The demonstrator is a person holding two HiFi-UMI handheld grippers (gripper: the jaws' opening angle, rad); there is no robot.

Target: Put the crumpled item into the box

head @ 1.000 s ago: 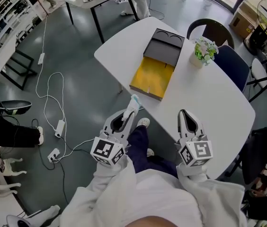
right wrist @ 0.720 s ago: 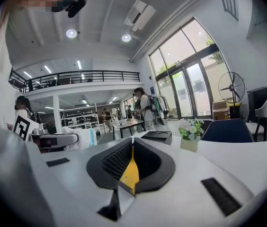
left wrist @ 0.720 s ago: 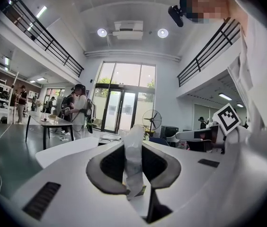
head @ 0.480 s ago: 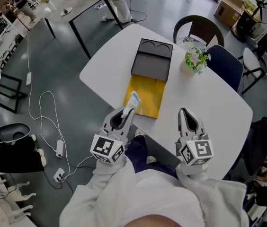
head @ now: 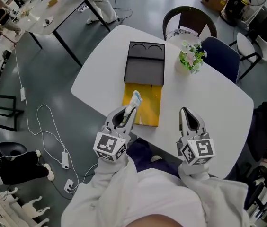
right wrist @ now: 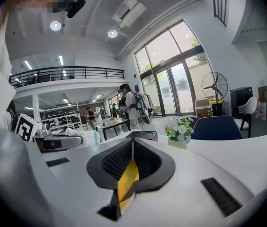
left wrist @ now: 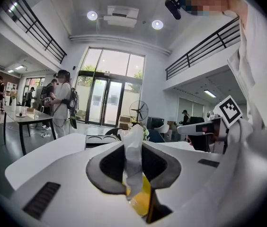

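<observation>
Left claw (head: 129, 111), clamped on the crumpled item (head: 135, 98), has reached the box (head: 145, 72) just ahead; release looms. Right claw (head: 186, 113) closed, empty.

Grey floor (head: 53, 74), white table (head: 209, 103), glass doors (left wrist: 106, 103)

crumpled item (head: 135, 98): white, bit of pale blue
box (head: 148, 109): bright yellow inside, far half dark grey
table (head: 214, 103): plain white
left gripper (head: 130, 109): white, black-and-white square markers
right gripper (head: 184, 110): same deal
flowers (head: 190, 56): pink, white, green
chair (head: 224, 58): navy
floor (head: 53, 93): dull grey
</observation>
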